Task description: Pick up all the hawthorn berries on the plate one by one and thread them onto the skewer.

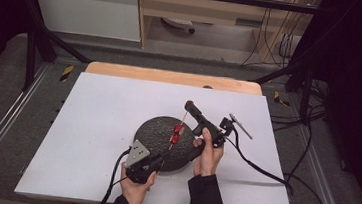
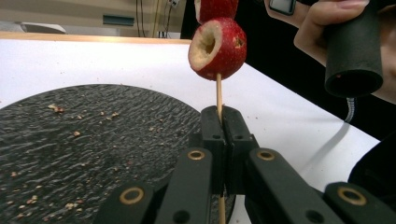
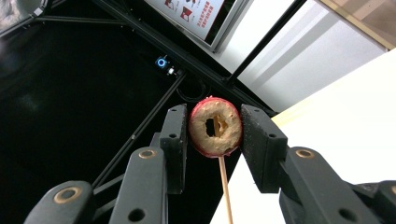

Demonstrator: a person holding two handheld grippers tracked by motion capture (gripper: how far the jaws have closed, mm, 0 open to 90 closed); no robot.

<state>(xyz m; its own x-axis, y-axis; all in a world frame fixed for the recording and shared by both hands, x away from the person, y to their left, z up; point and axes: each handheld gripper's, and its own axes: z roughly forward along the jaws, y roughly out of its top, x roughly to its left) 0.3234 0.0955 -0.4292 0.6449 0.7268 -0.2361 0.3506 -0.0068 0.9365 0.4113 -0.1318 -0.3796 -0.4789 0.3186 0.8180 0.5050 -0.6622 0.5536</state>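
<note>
The left tongs (image 2: 219,123) pinch the near end of a thin stick (image 2: 218,91). It slants up and away over the dark plate (image 1: 153,129) on the worktop (image 1: 96,124). Farther along, the right tongs (image 3: 215,135) squeeze a red fruit piece (image 3: 215,127) on it.

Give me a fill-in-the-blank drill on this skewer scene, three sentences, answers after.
1. The left tool is shut on the thin wooden ____ that carries the red fruit pieces.
2. The right tool is shut on a cored fruit piece whose skin is ____.
3. Under the skewer lies a round, dark ____ strewn with crumbs.

Missing words: skewer; red; plate
</note>
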